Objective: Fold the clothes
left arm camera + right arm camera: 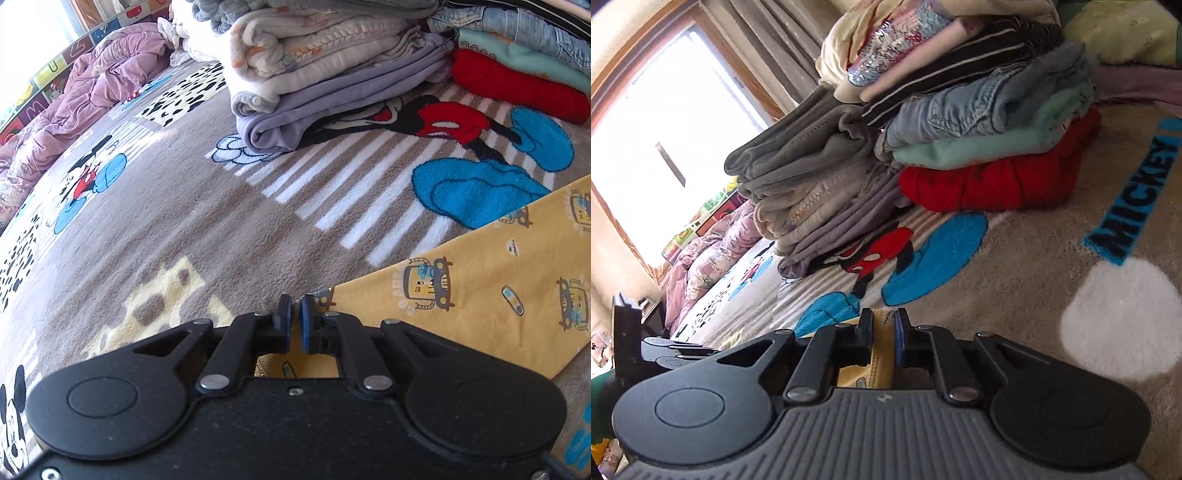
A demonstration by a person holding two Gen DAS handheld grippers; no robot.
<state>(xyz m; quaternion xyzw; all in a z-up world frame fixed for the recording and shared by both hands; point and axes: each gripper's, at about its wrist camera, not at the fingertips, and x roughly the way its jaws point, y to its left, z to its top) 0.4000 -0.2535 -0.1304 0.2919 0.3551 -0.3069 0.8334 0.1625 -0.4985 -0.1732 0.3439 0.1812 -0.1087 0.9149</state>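
A yellow garment with a car print (480,295) lies flat on the Mickey Mouse blanket (184,221), at the right of the left wrist view. My left gripper (295,314) is shut at the garment's near left corner, and yellow cloth shows beneath its jaws. My right gripper (884,332) is shut on a yellow fold of the same garment (882,347), which stands between its fingers. The left gripper also shows in the right wrist view (665,354), at the far left.
Two stacks of folded clothes stand ahead: a grey, cream and lilac stack (314,74) and a stack with a red piece at the bottom (997,181). A crumpled pink quilt (92,92) lies at the far left by the window (665,129).
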